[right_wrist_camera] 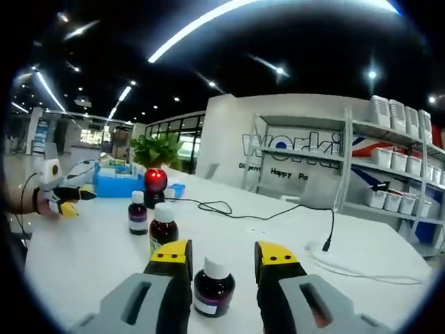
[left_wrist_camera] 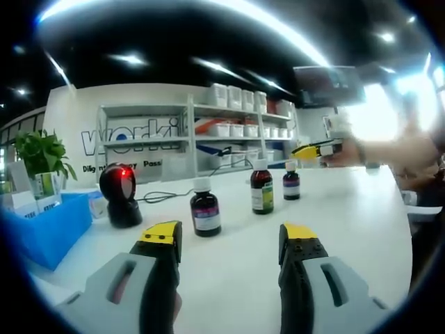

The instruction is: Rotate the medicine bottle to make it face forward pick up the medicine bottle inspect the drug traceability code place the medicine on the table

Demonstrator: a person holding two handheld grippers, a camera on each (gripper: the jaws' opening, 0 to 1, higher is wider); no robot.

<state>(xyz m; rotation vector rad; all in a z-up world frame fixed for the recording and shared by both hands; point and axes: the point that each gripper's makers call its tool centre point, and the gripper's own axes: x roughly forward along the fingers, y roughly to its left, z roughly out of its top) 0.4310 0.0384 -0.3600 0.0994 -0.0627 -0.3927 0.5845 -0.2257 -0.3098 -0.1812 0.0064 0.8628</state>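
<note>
Three dark medicine bottles with white caps stand in a row on the white table (left_wrist_camera: 334,229). In the left gripper view they are the nearest bottle (left_wrist_camera: 206,212), the green-labelled middle bottle (left_wrist_camera: 262,189) and the far bottle (left_wrist_camera: 291,182). My left gripper (left_wrist_camera: 229,240) is open, short of the nearest one, with nothing between its jaws. A hand holds my right gripper (left_wrist_camera: 316,148) just behind the far bottle. In the right gripper view that bottle (right_wrist_camera: 213,287) stands in the gap of my open right gripper (right_wrist_camera: 222,254), untouched by the jaws. Beyond it are the middle bottle (right_wrist_camera: 163,226) and the last bottle (right_wrist_camera: 138,212).
A black scanner (left_wrist_camera: 119,193) with a red light stands left of the bottles, its cable (right_wrist_camera: 229,209) running across the table. A blue bin (left_wrist_camera: 49,226) and a potted plant (left_wrist_camera: 43,160) sit at the left. White shelves (left_wrist_camera: 215,132) line the back wall.
</note>
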